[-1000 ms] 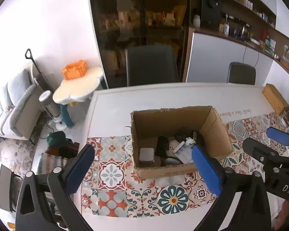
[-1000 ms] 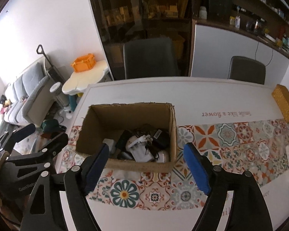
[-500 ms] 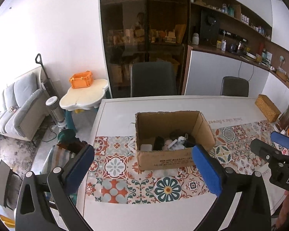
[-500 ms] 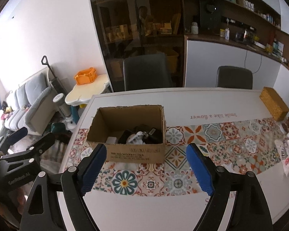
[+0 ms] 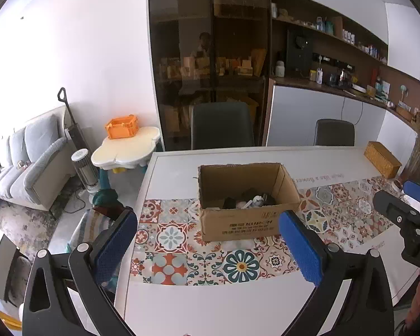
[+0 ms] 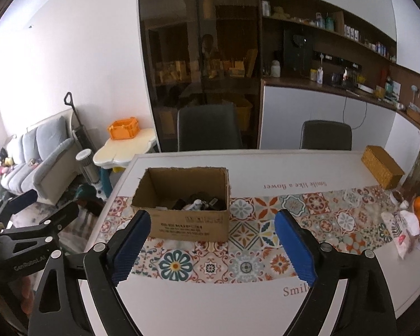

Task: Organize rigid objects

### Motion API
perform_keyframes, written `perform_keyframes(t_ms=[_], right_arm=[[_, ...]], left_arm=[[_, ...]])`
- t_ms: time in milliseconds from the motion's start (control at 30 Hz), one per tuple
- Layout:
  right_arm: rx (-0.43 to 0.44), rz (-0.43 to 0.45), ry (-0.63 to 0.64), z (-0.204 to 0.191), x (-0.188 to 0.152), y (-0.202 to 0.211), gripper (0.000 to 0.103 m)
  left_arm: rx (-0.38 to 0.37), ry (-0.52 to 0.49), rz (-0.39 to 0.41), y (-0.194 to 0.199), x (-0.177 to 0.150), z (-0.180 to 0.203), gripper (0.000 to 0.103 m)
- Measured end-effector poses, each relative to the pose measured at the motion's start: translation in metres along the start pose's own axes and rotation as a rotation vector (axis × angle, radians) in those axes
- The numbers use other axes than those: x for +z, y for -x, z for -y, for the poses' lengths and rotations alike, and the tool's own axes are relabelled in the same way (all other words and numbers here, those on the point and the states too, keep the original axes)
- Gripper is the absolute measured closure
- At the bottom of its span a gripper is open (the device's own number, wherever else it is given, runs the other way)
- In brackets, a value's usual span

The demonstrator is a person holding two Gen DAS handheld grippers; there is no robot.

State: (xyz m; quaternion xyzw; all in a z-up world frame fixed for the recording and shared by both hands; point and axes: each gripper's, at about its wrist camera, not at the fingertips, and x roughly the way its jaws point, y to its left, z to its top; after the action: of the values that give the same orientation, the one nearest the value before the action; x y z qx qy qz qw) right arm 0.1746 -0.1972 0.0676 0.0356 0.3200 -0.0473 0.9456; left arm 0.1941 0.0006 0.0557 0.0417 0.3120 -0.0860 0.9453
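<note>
Both the left tongs (image 5: 207, 240) and the right tongs (image 6: 211, 245) stood wide with nothing between their blue pads, the right ones opening further. The open brown cardboard box (image 6: 187, 205) with small dark and white rigid objects (image 6: 197, 203) heaped inside sat on the white tabletop (image 6: 198, 302) ahead of them, well apart. The objects lay tangled below the rim, so a reach from here could probably catch the near wall, push the light box along the patterned tile runner (image 6: 246, 263), or lift two pieces together.

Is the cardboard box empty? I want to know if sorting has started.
No: the cardboard box on the tiled table runner holds a jumble of dark and white items.
</note>
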Motion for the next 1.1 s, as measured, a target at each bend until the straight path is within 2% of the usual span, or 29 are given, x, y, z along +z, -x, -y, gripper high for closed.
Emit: perform_keyframes(t_ms=[200, 467, 1100], right_arm=[[0.012, 0.034, 0.003, -0.002, -0.004, 0.015, 0.011], [0.023, 0.055, 0.0, -0.003, -0.007, 0.025, 0.011], [0.022, 0.075, 0.01, -0.009, -0.006, 0.034, 0.011]], left_arm=[[0.035, -0.007, 0.055, 0.023, -0.001, -0.002, 0.0], [0.04, -0.011, 0.101, 0.039, -0.001, -0.002, 0.0], [0.052, 0.0, 0.122, 0.043, 0.001, -0.003, 0.0]])
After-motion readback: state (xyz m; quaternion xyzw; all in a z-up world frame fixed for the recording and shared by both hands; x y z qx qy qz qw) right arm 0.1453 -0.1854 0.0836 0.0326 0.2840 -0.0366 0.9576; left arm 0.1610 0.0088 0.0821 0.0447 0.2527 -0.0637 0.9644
